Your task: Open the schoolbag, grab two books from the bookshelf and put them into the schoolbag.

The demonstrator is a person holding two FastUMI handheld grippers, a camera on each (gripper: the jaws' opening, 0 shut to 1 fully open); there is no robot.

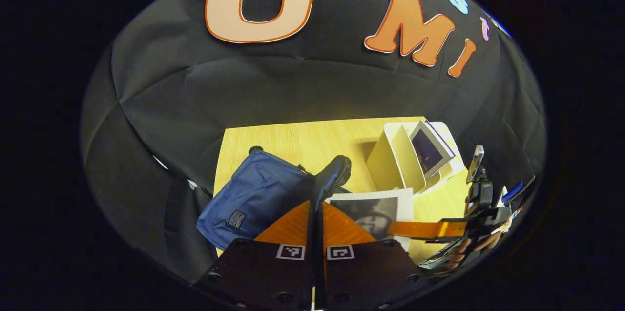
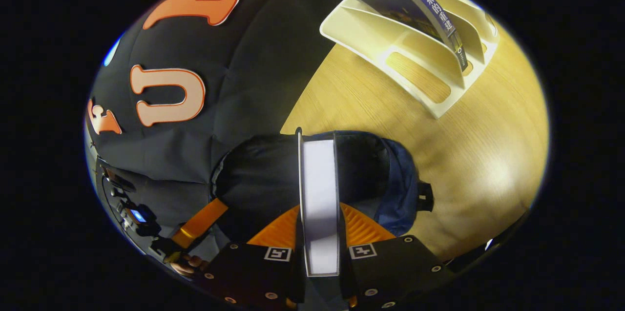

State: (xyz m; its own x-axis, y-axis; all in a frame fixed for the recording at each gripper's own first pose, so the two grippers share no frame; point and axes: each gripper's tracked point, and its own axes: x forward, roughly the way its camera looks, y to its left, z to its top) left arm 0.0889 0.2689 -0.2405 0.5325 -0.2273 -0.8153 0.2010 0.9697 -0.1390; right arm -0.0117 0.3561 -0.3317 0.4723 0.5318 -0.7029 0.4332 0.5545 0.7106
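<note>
My left gripper [image 1: 316,203] pinched the schoolbag's [image 1: 254,198] flap; my right gripper [image 2: 318,233] clamped a book [image 2: 318,194] over its opening.

The schoolbag [image 2: 390,189] mouth gapes open on the table [image 2: 488,155], but the book [image 2: 320,203] clamped in the right gripper [image 2: 320,233] stands across it. Bare wood lies between bag and bookshelf [image 2: 415,52], where another book [image 2: 429,8] leans, blocking one slot.
</note>
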